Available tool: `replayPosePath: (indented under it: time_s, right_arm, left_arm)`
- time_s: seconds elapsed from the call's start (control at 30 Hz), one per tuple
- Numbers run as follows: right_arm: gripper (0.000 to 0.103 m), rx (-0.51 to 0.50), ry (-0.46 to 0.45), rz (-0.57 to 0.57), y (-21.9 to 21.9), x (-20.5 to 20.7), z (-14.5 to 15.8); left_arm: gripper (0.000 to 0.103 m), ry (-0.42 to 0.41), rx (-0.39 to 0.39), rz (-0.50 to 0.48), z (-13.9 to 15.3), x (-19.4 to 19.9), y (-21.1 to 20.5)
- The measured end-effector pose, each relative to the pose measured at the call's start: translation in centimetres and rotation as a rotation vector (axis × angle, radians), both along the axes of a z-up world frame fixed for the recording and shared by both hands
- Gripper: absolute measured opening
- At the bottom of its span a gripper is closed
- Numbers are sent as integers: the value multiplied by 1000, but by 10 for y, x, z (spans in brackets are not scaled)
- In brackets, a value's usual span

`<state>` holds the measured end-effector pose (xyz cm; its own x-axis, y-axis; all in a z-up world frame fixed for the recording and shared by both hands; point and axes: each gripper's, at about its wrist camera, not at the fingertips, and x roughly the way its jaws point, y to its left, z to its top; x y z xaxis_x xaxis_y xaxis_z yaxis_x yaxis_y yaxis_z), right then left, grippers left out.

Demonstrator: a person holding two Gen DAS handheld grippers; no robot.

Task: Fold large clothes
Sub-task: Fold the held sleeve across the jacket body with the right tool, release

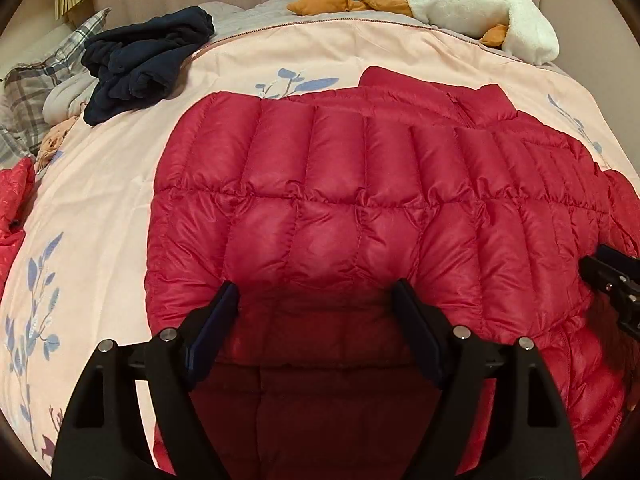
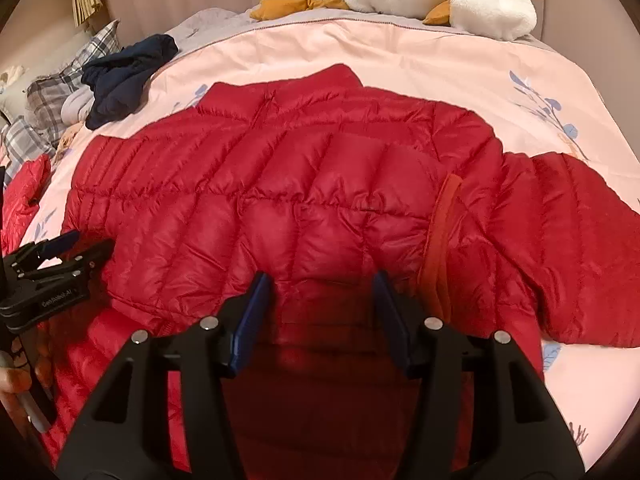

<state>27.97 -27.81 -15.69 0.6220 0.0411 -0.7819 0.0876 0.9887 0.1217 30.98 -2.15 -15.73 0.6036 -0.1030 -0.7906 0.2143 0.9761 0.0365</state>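
A red quilted puffer jacket (image 2: 304, 200) lies spread on the bed, its glossy stitched panels puffed up, the collar pointing toward the far side and one sleeve (image 2: 568, 240) stretched out to the right with an orange inner lining strip (image 2: 440, 240) showing beside it. The left claw (image 1: 316, 292) and the right claw (image 2: 322, 280) both hover spread over the near hem, pinching nothing. The pink floral duvet (image 1: 100, 200) beneath also carries a dark navy garment (image 1: 144, 64) and a white plush toy (image 1: 480, 12).
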Motion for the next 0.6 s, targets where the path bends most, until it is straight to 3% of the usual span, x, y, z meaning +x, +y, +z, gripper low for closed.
replayPosePath:
  time_s: [0.13, 0.27, 0.4, 0.6]
  right_arm:
    - [56, -19, -6, -2, 4, 0, -5]
    - [57, -2, -12, -6, 1, 0, -6]
    - [76, 108, -52, -40, -9, -14, 10]
    - [82, 226, -154, -75, -37, -61, 43]
  left_arm:
    - [83, -10, 12, 3, -2, 0, 0]
    - [92, -7, 7, 54, 1, -2, 4]
    - [92, -20, -37, 70, 18, -26, 11]
    - [101, -111, -28, 15, 52, -87, 9]
